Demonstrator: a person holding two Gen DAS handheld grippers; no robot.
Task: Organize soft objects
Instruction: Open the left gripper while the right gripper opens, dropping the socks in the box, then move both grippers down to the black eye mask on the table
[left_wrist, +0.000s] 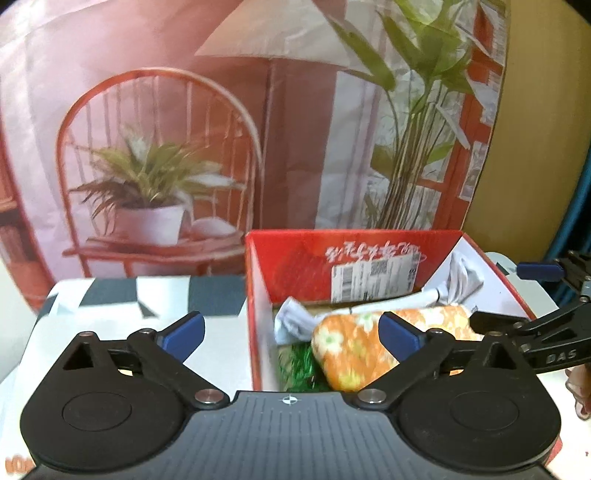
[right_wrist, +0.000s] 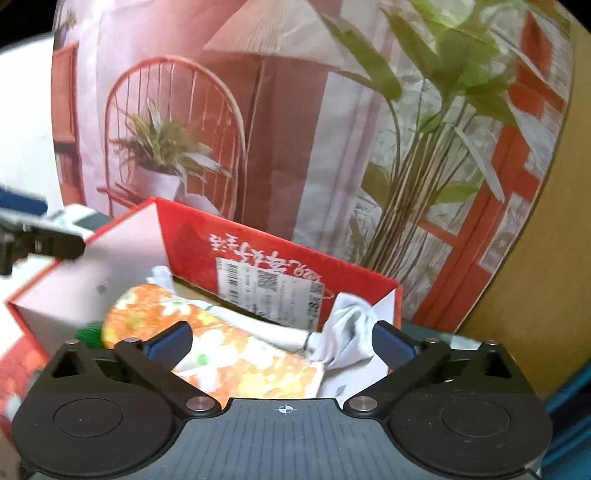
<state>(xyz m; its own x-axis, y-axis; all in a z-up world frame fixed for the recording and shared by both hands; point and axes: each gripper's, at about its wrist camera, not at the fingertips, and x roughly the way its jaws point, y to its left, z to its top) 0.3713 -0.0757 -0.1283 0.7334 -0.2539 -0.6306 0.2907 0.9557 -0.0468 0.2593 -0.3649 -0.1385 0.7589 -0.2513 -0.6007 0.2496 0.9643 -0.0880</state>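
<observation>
A large printed backdrop (left_wrist: 229, 122) fills the rear of both views, showing a rattan chair, a potted plant, a floor lamp and tall green stalks. In front of it a table with a grey-and-white patterned cloth (left_wrist: 122, 295) carries an open red cardboard box (left_wrist: 258, 295) whose inner back wall bears white script and a shipping label (left_wrist: 373, 280).

Inside the box lies an orange floral rolled cloth (left_wrist: 351, 347), stretched along the box interior. Behind it rests a white knotted cloth (right_wrist: 343, 328), its bunched ends poking up near each end of the roll. A patch of green shiny material (left_wrist: 299, 365) shows beneath the roll at the box's near left corner.

The left gripper (left_wrist: 291, 332) hovers over the box's left wall, jaws spread wide with nothing between the blue pads. The right gripper (right_wrist: 282, 341) hangs above the roll's near end, likewise wide apart and pressing on nothing.
</observation>
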